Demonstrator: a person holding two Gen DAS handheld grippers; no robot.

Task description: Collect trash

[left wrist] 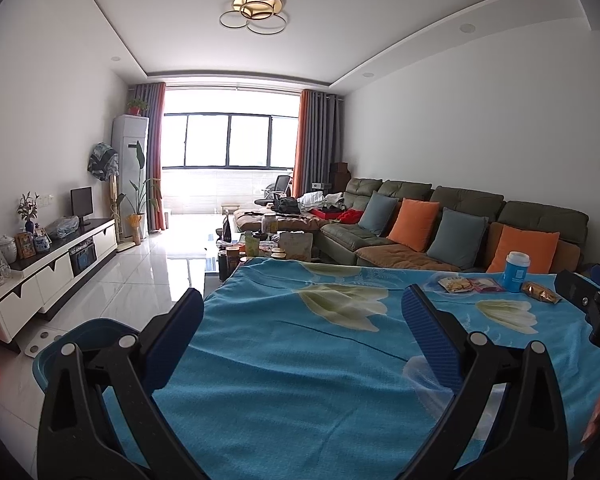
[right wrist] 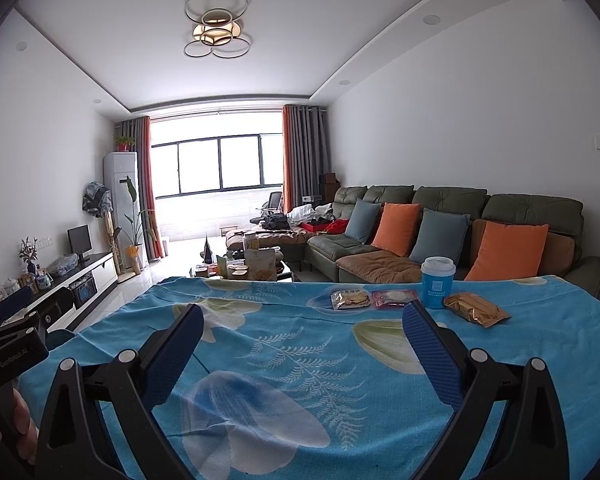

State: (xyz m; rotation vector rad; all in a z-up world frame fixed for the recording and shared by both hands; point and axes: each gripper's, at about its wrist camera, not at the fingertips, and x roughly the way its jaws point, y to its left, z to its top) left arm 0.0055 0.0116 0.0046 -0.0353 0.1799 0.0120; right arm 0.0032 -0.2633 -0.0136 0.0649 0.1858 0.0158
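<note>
Four trash items lie in a row at the far right of the table, on the blue floral cloth (right wrist: pixel 300 360). From left to right: a clear snack packet (right wrist: pixel 350 300) with brownish contents, a pink-edged wrapper (right wrist: pixel 394 298) just beside it, an upright blue paper cup (right wrist: pixel 437 282) with a white lid, and a crumpled gold wrapper (right wrist: pixel 476 309) just right of the cup. In the left wrist view the same row sits at the far right: packet (left wrist: pixel 454 284), pink wrapper (left wrist: pixel 487 284), cup (left wrist: pixel 516 272), gold wrapper (left wrist: pixel 540 292).

The right gripper (right wrist: pixel 302 354) hovers over the near part of the cloth, jaws spread wide, holding nothing. The left gripper (left wrist: pixel 302 338) stands likewise: jaws wide apart, empty, above the cloth.

A teal basin (left wrist: pixel 80 340) sits below the table's near left edge. A green sofa (right wrist: pixel 452 208) with orange and grey-blue cushions lines the right wall beyond the table.
</note>
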